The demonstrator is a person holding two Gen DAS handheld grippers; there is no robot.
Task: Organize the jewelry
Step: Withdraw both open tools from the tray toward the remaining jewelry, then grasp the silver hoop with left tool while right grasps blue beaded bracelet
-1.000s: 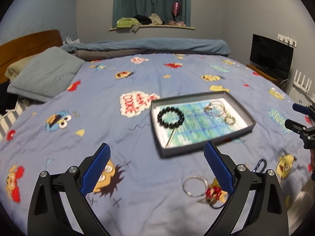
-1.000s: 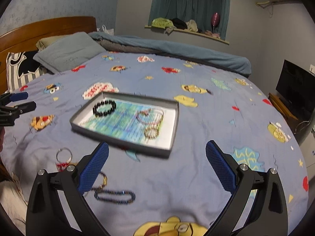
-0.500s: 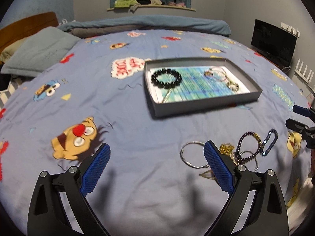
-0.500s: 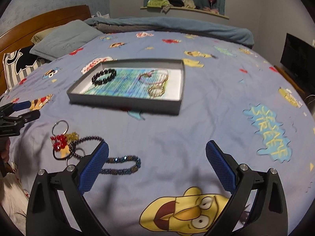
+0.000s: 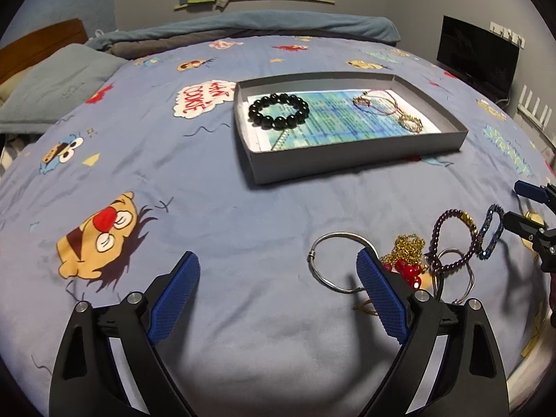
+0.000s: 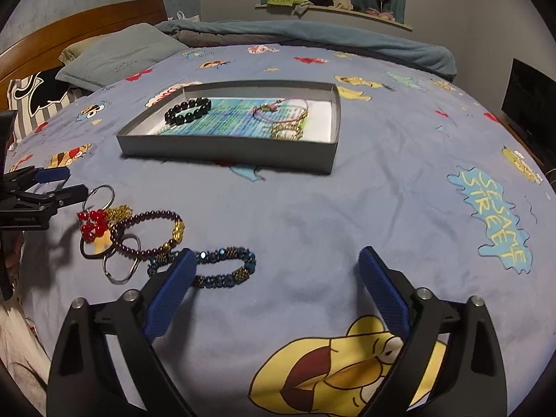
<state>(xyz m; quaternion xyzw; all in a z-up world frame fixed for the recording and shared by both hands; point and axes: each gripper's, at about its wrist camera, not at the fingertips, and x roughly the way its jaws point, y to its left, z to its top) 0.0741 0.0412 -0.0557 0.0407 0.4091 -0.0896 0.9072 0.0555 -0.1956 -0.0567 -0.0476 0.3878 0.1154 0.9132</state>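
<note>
Left wrist view: I see my left tongs (image 5: 278,299) released above the bed (image 5: 208,208), right tongs (image 6: 274,295) likewise spread. Loose bracelets (image 6: 153,239) lie heaped near the gray tray (image 5: 347,160), holding a black bead bracelet (image 5: 278,111).

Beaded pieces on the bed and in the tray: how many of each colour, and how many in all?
Black bracelet: 1
Purple bracelet: 1
Blue bracelet: 1
Red cluster: 1
Total: 4
</note>
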